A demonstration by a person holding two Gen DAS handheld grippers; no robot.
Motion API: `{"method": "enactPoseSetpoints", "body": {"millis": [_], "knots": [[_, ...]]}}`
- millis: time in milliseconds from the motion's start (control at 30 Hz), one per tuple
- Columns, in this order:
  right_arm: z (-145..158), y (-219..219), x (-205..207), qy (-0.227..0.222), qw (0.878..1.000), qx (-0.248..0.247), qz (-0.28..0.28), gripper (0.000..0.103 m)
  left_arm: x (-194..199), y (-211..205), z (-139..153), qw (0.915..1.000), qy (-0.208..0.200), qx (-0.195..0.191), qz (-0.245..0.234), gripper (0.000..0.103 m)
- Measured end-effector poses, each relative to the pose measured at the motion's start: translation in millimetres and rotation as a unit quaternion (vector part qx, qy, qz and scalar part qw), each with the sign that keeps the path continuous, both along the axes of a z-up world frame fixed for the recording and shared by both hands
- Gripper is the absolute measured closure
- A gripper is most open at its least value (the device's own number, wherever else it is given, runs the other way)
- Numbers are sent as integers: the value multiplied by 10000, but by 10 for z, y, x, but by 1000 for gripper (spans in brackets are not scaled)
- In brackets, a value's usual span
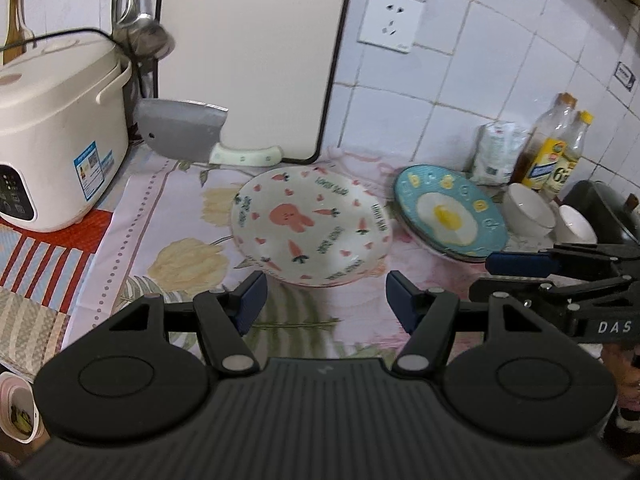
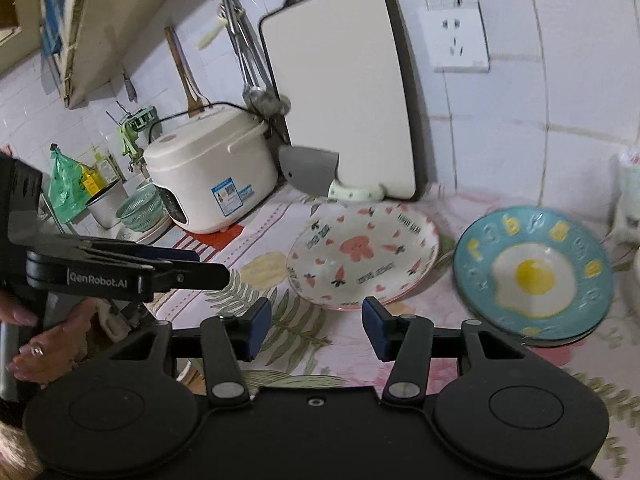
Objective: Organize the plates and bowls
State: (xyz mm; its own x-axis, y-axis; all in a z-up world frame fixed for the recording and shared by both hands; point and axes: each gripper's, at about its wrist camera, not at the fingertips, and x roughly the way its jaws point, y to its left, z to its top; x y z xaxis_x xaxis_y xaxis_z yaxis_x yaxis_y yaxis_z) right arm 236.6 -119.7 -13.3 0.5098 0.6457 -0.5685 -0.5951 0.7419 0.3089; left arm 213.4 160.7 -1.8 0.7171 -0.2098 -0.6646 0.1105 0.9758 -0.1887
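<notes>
The blue egg plate [image 2: 534, 272] is motion-blurred in the right wrist view. A white bag [image 2: 629, 196] and a bowl [image 2: 637, 264] are cut off at that picture's right edge.

A kitchen counter is covered by a pale pink floral cloth [image 1: 152, 216]. On it are set a white plate printed with a pink rabbit and carrots [image 1: 310, 226], a stack of teal plates with a fried-egg design [image 1: 448, 212] just beside it, two white bowls [image 1: 528, 210], a cream rice cooker [image 1: 56, 136] and oil bottles [image 1: 556, 148].
</notes>
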Motion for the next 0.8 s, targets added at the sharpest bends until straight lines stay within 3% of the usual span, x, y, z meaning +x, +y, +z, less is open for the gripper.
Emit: {"method": "enactPoseSetpoints", "body": {"millis": [400,467,533,633,800], "knots": [[-666,313,606,637,9970,157,-414,49,514,366,-624,9996,-155,-205,134,41],[-789,337,687,601,9963,153,-600,51,610,410,-731,9992,-162,-249,263,43],[-894,366,759,525,9963,176,-662,60,749,461,-813,9986,-29,-316,428,49],[-920,415,780,10,9955,-39,-951,63,946,515,-906,9975,145,-444,537,58],[-966,375,804,184,9929,176,-1164,63,1074,520,-1064,9964,171,-387,739,64]]}}
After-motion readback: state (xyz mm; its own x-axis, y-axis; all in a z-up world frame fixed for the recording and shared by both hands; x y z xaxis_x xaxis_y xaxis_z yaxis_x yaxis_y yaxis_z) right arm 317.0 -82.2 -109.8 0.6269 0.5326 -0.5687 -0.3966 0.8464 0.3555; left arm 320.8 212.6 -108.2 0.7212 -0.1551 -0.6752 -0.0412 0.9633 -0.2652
